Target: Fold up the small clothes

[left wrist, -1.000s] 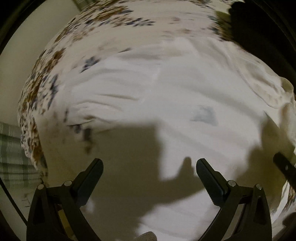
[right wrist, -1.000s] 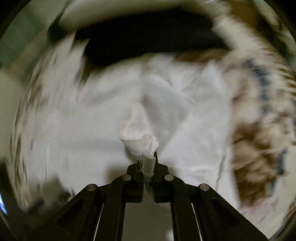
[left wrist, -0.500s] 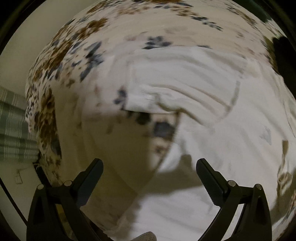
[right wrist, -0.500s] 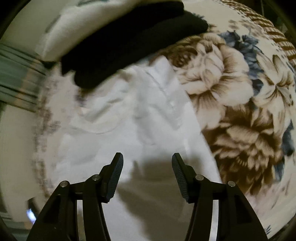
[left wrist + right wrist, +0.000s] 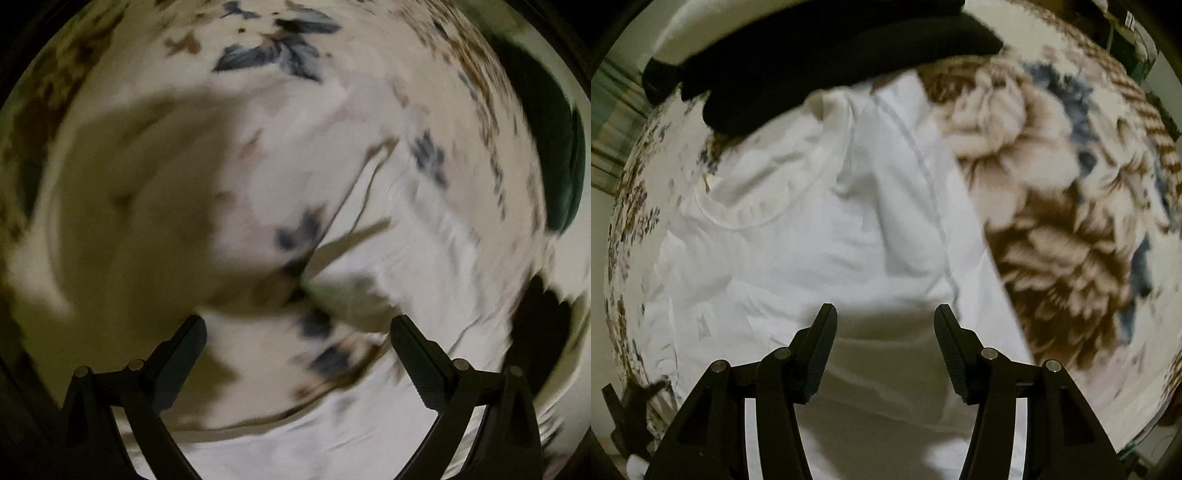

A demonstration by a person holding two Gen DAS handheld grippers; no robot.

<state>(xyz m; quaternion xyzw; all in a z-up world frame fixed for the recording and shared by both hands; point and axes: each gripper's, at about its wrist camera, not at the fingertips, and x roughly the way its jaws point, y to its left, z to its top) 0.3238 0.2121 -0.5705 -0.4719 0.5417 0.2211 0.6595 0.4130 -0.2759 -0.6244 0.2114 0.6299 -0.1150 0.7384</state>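
in the right wrist view the right tool (image 5: pixel 884 328) hangs with its two fingers spread apart and nothing between them, just above the white shirt (image 5: pixel 820 236). the shirt lies flat on a flowered blanket (image 5: pixel 1056 206), its round neckline toward the upper left and a long stitched seam running down its right side. the tool's shadow falls on the cloth right under the fingertips. beyond the shirt, touching its far edge, lies a black garment (image 5: pixel 820 59) folded into a thick band across the top of the view. at the lower left corner a small piece of the other black tool shows. in the left wrist view, which is badly blurred, the left tool (image 5: pixel 297 339) is also spread wide and holds nothing. it is over the blanket (image 5: pixel 280 55) with its blue and brown flowers, and the shirt (image 5: pixel 424 251) lies to the right of the fingers, its edge running up the middle of the view. farther off at the right edge there is a dark green thing (image 5: pixel 554 162), too blurred to name.
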